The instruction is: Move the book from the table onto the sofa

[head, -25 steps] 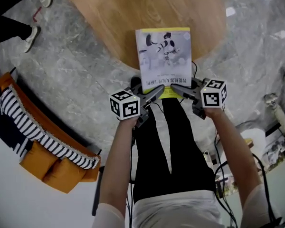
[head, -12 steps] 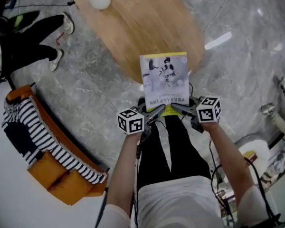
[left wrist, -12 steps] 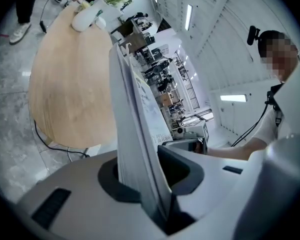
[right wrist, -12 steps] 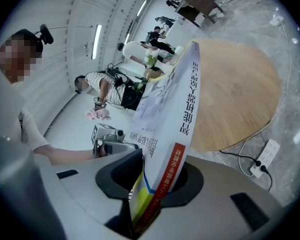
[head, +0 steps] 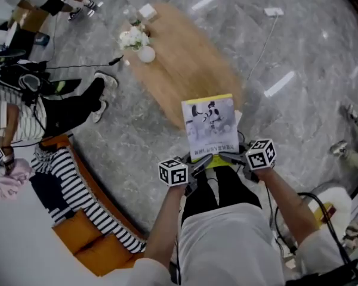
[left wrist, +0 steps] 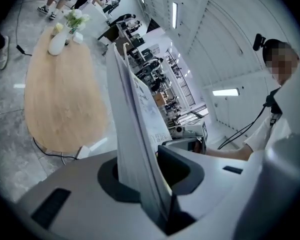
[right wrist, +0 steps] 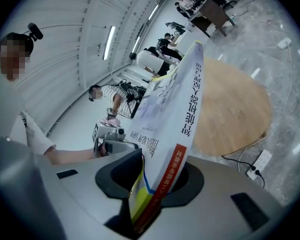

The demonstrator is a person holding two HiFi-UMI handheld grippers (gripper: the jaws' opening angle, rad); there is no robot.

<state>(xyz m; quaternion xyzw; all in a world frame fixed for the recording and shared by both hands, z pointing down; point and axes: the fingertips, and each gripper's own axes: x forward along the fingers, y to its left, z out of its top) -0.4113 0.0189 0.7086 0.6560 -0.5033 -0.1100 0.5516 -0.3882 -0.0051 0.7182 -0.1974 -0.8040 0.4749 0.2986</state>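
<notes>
The book (head: pixel 210 126) is held off the bench (head: pixel 185 70), at centre frame of the head view, cover facing up, its far edge overlapping the bench's near end in the picture. The left gripper (head: pixel 197 164) has its fingers (left wrist: pixel 185 169) set narrow, clamped on the book's lower left corner. The right gripper (head: pixel 225 157) clamps the lower right corner; its fingers (right wrist: pixel 117 176) have just opened slightly and press on the spine edge. The orange sofa (head: pixel 89 243) lies at lower left, well apart from the book. A white vase (head: pixel 145 53) stands at the bench's far end.

Left claw (head: pixel 197 164) and right claw (head: pixel 226 157) clamped, side by side.
</notes>
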